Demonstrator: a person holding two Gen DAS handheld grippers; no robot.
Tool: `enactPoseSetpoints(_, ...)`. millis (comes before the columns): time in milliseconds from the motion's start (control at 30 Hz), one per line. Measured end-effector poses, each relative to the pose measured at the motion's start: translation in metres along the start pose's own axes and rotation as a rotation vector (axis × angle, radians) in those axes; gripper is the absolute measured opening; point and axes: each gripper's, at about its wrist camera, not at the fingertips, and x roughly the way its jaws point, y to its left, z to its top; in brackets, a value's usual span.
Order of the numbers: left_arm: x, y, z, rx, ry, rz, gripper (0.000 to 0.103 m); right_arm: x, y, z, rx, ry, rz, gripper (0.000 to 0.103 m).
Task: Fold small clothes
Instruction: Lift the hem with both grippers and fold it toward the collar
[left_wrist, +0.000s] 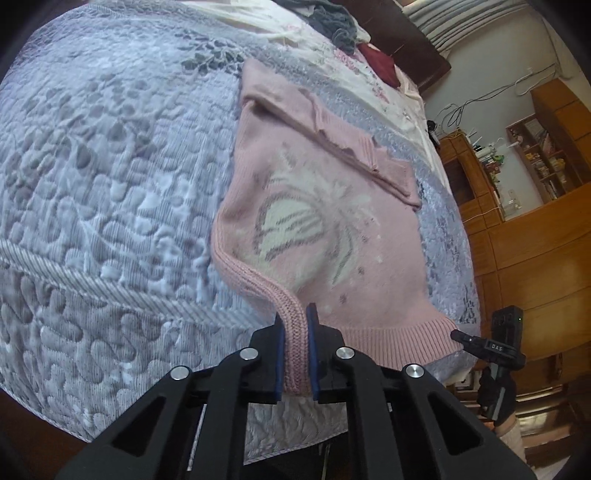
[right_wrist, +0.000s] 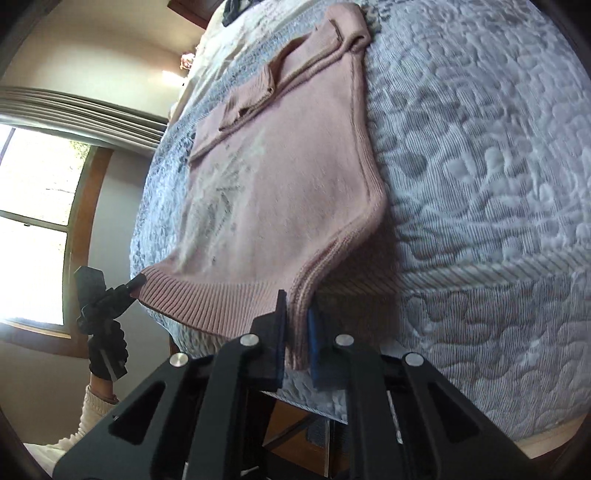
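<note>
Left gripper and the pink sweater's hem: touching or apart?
Touching. The left wrist view shows the left gripper with both blue pads pressed against the ribbed hem corner of the pink sweater.

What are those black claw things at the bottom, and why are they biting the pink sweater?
Those are two grabbers that a person holds, one in each hand. Each has a small camera looking out along its fingers, so you get one picture from each. The left gripper and the right gripper each pinch a bottom corner of the pink sweater, which lies flat on a quilted bedspread. Its sleeves are already folded in. More clothes sit further back on the bed.
</note>
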Motion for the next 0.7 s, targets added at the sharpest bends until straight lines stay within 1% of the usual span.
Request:
enactPoseSetpoints(100, 0.001, -0.009, 0.024, 0.021, -0.036, 0.007, 0.01, -0.007, 0.008, 0.025, -0.008, -0.027, -0.007, 0.009)
enactPoseSetpoints(200, 0.011, -0.011, 0.047, 0.006, -0.062, 0.019, 0.01, -0.006, 0.011, 0.051, 0.011, -0.039, -0.006, 0.009)
enactPoseSetpoints(333, 0.026, -0.002, 0.075, 0.006, -0.078, 0.071, 0.01, 0.002, 0.001, 0.084, 0.048, -0.039, -0.027, 0.009)
enactPoseSetpoints(467, 0.047, 0.018, 0.094, -0.047, -0.07, 0.1, 0.01, 0.017, -0.018, 0.114, 0.12, -0.026, -0.019, 0.009)
enactPoseSetpoints(600, 0.072, 0.039, 0.109, -0.109, -0.05, 0.118, 0.01, 0.037, -0.034, 0.138, 0.17, -0.005, -0.035, 0.009)
enactPoseSetpoints(700, 0.089, 0.047, 0.118, -0.124, -0.029, 0.135, 0.01, 0.05, -0.046, 0.152, 0.216, 0.009, -0.028, 0.009)
